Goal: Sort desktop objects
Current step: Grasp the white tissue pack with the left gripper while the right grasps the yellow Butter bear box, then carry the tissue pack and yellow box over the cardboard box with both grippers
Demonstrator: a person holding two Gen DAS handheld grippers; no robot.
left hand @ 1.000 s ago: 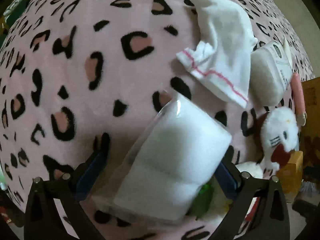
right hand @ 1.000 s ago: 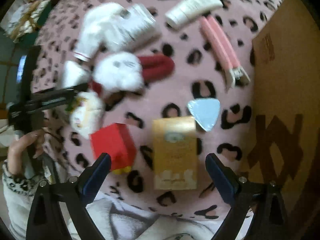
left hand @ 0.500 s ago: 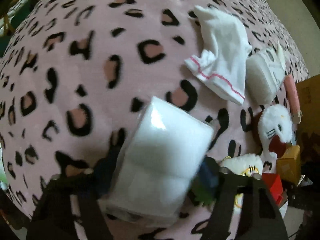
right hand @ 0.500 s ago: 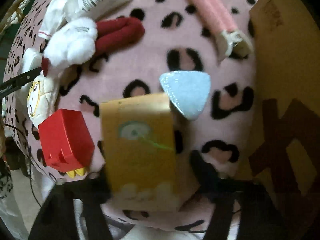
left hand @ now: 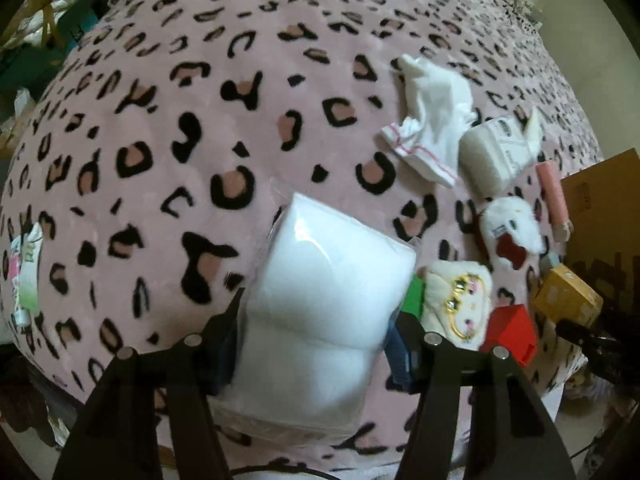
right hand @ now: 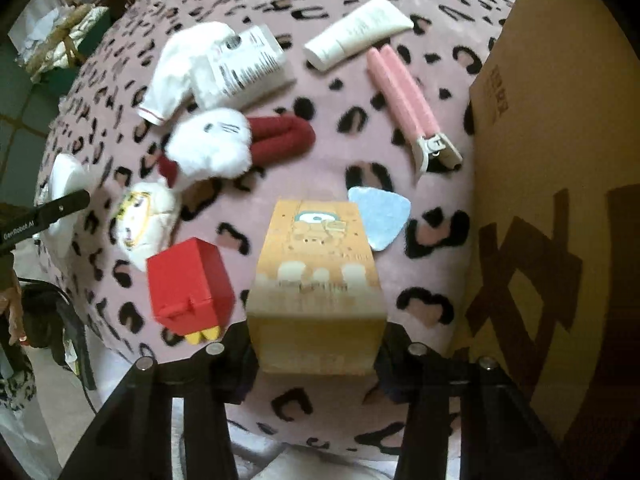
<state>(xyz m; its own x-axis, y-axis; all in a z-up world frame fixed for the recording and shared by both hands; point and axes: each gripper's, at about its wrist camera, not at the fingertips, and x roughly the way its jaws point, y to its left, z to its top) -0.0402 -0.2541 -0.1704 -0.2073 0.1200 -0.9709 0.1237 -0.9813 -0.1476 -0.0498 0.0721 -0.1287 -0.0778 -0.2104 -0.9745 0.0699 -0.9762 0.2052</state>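
The left tool [left hand: 316, 344] was clamped on a soft white pack in clear wrap [left hand: 320, 312], held low over the leopard-print blanket [left hand: 168, 120], and the right tool [right hand: 316, 354] was closed on a yellow carton [right hand: 318, 276] beside the red box [right hand: 188, 284]. It was judged that the slippery wrap could slide from the grip, or the bulging pack could drag the plush toy [left hand: 460, 300] just beside it. Only a cardboard box [right hand: 560, 200] was seen at the right, its inside hidden, so its contents could not be told.
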